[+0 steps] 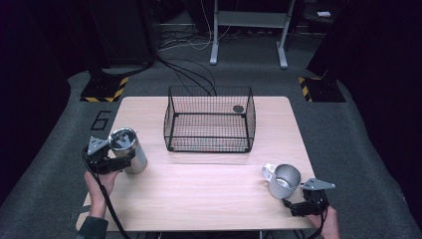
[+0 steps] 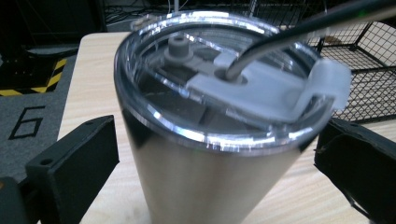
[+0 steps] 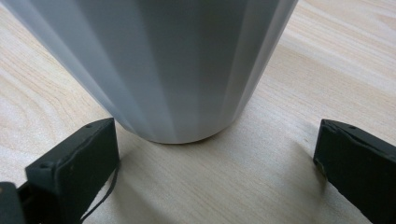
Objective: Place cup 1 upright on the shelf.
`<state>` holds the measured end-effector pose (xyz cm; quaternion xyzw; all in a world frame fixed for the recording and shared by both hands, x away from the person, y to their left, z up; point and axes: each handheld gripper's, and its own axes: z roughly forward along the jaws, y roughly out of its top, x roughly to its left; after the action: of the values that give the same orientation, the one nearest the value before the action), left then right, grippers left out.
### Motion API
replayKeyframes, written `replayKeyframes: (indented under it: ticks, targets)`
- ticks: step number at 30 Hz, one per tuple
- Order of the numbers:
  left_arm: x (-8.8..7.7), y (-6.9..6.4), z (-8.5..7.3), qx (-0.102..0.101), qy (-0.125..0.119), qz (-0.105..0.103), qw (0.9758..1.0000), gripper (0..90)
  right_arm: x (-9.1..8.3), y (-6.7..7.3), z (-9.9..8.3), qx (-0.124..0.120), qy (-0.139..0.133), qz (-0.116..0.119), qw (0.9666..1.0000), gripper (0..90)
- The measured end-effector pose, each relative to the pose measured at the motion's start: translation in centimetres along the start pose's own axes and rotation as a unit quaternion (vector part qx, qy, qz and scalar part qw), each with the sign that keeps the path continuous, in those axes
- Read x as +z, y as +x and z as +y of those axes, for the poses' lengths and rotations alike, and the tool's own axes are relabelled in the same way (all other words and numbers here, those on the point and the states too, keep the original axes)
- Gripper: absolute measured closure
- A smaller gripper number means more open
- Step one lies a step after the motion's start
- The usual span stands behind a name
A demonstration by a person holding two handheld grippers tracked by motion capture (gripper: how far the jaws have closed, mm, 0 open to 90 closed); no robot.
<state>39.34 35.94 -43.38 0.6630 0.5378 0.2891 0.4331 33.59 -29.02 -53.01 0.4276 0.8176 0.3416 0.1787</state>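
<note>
Both tools gape: left (image 2: 215,163) flanks tumbler (image 2: 210,140), right (image 3: 215,168) mug (image 3: 177,65).

Light wooden table (image 1: 199,194): wire basket (image 1: 209,119) at back, steel tumbler (image 1: 128,149) left, metal mug (image 1: 283,180) right.

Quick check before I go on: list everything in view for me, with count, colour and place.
Table: one, light wood, centre.
Wire basket: one, black, far middle of the table.
Tumbler: one, steel, clear lid with straw, near-left.
Mug: one, steel, handle to its left, near-right.
Left gripper: one, black, jaws open either side of the tumbler.
Right gripper: one, black, jaws open just short of the mug.
Hands: two, at the near edge.
</note>
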Motion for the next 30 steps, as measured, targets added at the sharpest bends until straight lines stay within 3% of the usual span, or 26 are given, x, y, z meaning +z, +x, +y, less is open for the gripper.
replayKeyframes:
  ticks: [13, 25, 30]
  targets:
    - [1.5, -0.4, 0.9, 0.003, -0.012, 0.013, 0.9998, 0.0, 0.0, 0.0, 0.0, 0.000, 0.000, 0.000, 1.0000, 0.0]
    - [2.9, -1.0, 0.4, 0.011, -0.032, 0.046, 0.9984, 3.1, 0.0, 0.0, 0.0, 0.000, 0.000, 0.000, 1.0000, 0.0]
    - [2.7, -0.6, 0.3, 0.008, -0.037, 0.038, 0.9985, 3.7, 0.0, 0.0, 0.0, 0.000, 0.000, 0.000, 1.0000, 0.0]
